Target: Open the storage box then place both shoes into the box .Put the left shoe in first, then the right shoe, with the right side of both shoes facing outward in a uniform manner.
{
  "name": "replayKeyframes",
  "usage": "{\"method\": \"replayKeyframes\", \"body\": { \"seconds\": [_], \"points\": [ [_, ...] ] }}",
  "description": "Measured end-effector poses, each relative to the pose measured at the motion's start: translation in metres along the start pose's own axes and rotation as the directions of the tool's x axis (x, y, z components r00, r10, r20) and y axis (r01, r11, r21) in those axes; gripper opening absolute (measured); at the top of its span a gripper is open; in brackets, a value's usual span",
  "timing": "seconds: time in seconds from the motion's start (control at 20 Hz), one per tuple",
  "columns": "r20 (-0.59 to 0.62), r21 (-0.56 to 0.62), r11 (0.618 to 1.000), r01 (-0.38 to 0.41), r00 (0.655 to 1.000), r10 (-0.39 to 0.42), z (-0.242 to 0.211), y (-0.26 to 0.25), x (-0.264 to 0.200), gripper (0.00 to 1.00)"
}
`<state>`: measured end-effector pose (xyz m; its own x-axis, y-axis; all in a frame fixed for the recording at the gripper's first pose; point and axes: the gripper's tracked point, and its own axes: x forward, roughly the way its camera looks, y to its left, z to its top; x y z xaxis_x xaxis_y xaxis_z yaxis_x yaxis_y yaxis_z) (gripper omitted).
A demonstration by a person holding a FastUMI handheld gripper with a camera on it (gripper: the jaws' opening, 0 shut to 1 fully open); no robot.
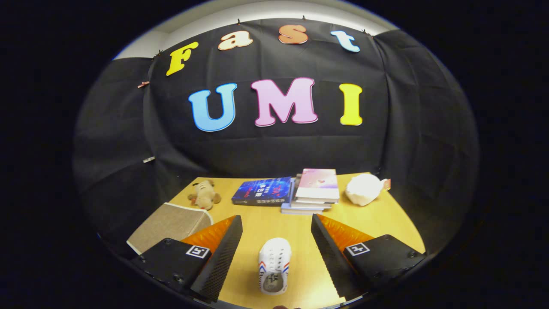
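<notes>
Hand-held gripper (276, 234) gapes wide, touching nothing; a white shoe (274, 266) lies between its fingers.

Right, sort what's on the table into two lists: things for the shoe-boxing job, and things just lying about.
For the job:
- white shoe, lying between the fingers of the open hand-held gripper, untouched
- beige storage box, beside the left finger, lid on

Lying about:
- brown plush toy
- blue book
- stack of books
- white plush toy
</notes>
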<state>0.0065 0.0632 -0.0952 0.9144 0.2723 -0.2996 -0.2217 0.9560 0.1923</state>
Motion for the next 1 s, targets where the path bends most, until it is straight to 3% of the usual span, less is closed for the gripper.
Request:
{"method": "replayKeyframes", "body": {
  "seconds": [0.15, 0.3, 0.45, 0.6, 0.8, 1.0],
  "points": [
    [-0.080, 0.097, 0.984, -0.147, 0.985, 0.155, -0.026, 0.024, 0.007, 0.99],
    [-0.179, 0.190, 0.939, -0.286, 0.931, 0.319, -0.061, 0.054, 0.006, 0.99],
    [-0.273, 0.286, 0.871, -0.400, 0.838, 0.474, -0.096, 0.086, 0.003, 0.98],
    [-0.343, 0.376, 0.789, -0.485, 0.719, 0.605, -0.126, 0.119, -0.003, 0.98],
    [-0.392, 0.541, 0.667, -0.512, 0.548, 0.739, -0.158, 0.152, -0.005, 0.98],
    [-0.382, 0.631, 0.583, -0.511, 0.449, 0.808, -0.174, 0.170, -0.002, 0.98]
  ]
}}
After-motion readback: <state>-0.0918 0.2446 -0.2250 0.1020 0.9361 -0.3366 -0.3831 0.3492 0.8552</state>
